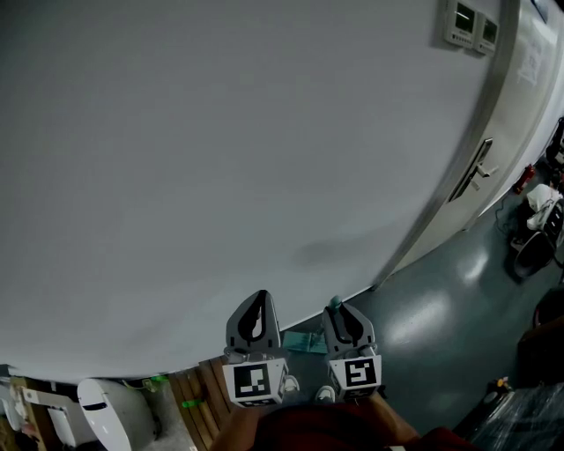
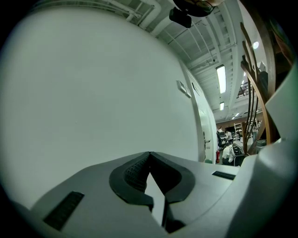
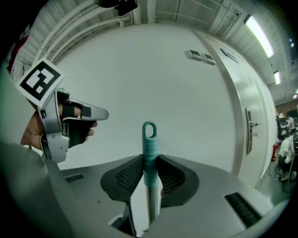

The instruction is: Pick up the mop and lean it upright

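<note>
The mop shows only as its handle: a metal pole with a teal grip and hanging loop [image 3: 149,139], standing upright in front of the white wall. My right gripper [image 3: 150,169] is shut on the teal grip, its pads pressing both sides just below the loop. In the head view the teal tip [image 1: 335,302] pokes up from the right gripper [image 1: 339,310]. The mop's head is hidden. My left gripper [image 2: 149,155] is shut with nothing between its jaws. It hangs beside the right one, to its left [image 1: 257,299], with a hand on it [image 3: 65,125].
A large white wall [image 1: 220,158] fills the view ahead. To the right are a door with a lever handle [image 1: 476,167] and two wall panels [image 1: 470,25]. A white bin [image 1: 106,410] and wooden slats [image 1: 198,392] lie low left. Grey floor [image 1: 441,308] extends right.
</note>
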A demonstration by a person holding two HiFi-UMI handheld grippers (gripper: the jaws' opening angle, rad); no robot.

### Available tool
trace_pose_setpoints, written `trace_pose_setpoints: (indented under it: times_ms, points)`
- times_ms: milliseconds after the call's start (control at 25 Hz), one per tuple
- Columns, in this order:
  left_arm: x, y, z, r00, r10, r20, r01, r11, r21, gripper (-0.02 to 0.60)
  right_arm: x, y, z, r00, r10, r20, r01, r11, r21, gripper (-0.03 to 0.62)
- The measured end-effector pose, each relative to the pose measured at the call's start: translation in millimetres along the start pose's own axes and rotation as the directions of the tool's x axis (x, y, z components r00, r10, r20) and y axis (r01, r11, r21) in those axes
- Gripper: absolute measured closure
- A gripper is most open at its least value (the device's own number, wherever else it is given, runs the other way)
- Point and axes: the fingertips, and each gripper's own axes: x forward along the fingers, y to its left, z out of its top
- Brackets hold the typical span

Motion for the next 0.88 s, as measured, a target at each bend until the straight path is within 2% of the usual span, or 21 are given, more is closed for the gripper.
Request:
trace_pose_setpoints:
  times_ms: [160, 480, 720, 880]
  points:
    - [1.5, -1.5, 2.5, 1.000, -0.002, 0.003, 0.002, 1.000, 0.019, 0.566, -6.4, -8.7, 35.3, 0.998, 0.013, 0.066, -0.012, 1.000, -0.018, 0.485]
    - [2.5, -6.7, 17.7, 1.000, -0.002, 0.022, 0.001, 1.000, 0.019, 0.567, -23.0, -27.8, 90.6, 0.994, 0.038, 0.103, -0.034, 0.999, -0.038, 0.485]
    - [4.4, -9.7, 24.6, 0.999, -0.009, 0.042, 0.009, 1.000, 0.016, 0.566, -26.5, -34.7, 103.6, 0.991, 0.039, 0.126, -0.038, 0.999, -0.008, 0.485]
    - [4.7, -11.0, 25.7, 1.000, -0.010, 0.028, 0.010, 1.000, 0.010, 0.566, -26.8, -33.2, 107.4, 0.990, 0.056, 0.129, -0.056, 0.998, -0.008, 0.485]
